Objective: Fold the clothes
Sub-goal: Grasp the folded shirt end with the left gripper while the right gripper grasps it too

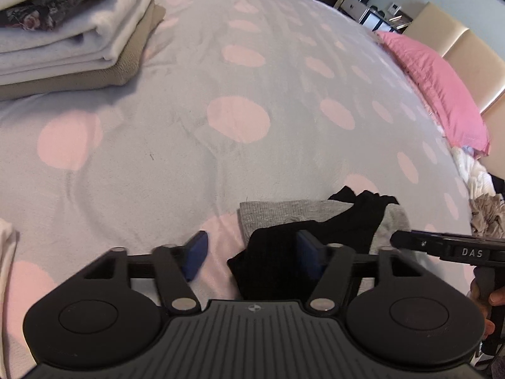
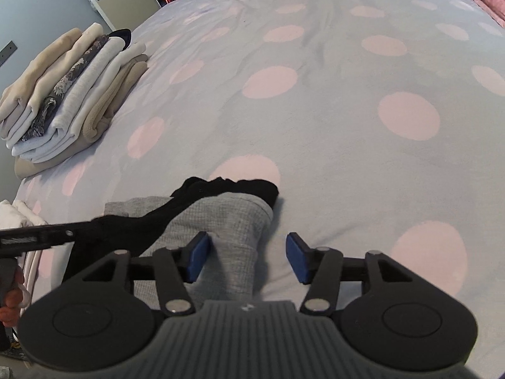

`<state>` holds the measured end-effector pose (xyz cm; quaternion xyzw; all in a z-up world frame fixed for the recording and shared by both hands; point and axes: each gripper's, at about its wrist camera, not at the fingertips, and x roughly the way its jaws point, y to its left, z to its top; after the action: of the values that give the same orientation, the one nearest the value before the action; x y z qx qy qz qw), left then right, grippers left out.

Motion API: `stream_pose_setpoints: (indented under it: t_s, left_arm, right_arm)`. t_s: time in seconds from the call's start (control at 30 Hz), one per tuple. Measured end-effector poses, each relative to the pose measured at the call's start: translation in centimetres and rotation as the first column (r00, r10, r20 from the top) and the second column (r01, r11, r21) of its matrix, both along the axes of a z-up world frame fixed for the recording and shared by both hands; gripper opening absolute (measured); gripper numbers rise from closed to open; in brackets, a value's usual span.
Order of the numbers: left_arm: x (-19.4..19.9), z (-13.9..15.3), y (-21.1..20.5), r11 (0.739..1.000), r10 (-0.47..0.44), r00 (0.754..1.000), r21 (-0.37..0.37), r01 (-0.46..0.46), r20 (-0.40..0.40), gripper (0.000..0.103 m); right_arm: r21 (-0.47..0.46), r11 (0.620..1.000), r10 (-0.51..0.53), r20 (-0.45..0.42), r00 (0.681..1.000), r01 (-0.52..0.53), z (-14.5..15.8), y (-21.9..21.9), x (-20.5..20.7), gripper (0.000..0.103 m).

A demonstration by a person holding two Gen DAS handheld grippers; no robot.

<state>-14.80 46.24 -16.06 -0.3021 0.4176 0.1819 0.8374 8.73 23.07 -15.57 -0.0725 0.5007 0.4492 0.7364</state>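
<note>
Hovering with jaws parted and gripping nothing, the left gripper (image 1: 249, 255) and right gripper (image 2: 247, 260) flanked the grey garment (image 2: 221, 218) and black garment (image 1: 274, 262) lying on the dotted bedspread (image 2: 347, 101), seemingly released for re-gripping.

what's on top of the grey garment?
A black garment lies draped across the grey garment, over its far edge and left side. What the black cloth covers, and anything under the grey, cannot be seen.
</note>
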Motion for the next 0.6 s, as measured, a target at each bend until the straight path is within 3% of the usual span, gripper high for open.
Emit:
stream_pose_setpoints:
  t_s: [0.17,0.3,0.6]
  left_arm:
    - [-0.3,-1.0,0.2,0.995,-0.029,0.999,-0.101,0.025,-0.038,0.062]
    - [-0.8,-1.8,0.1,0.992,-0.017,1.000,-0.125,0.017,0.004,0.063]
    - [0.1,-2.6,-1.3,0.997,-0.024,0.999,-0.069,0.026,0.026,0.063]
  right_arm:
    - [-0.001,1.000,-0.005,-0.095,0.995,0.005,-0.7,-0.7,0.6,0.061]
    - [-0.004,1.000,-0.001,-0.113,0.994,0.001,-1.5,-0.7,0.5,0.061]
    - [-0.034,0.999,0.040,-0.034,0.999,-0.041,-1.9,1.0,-1.1,0.062]
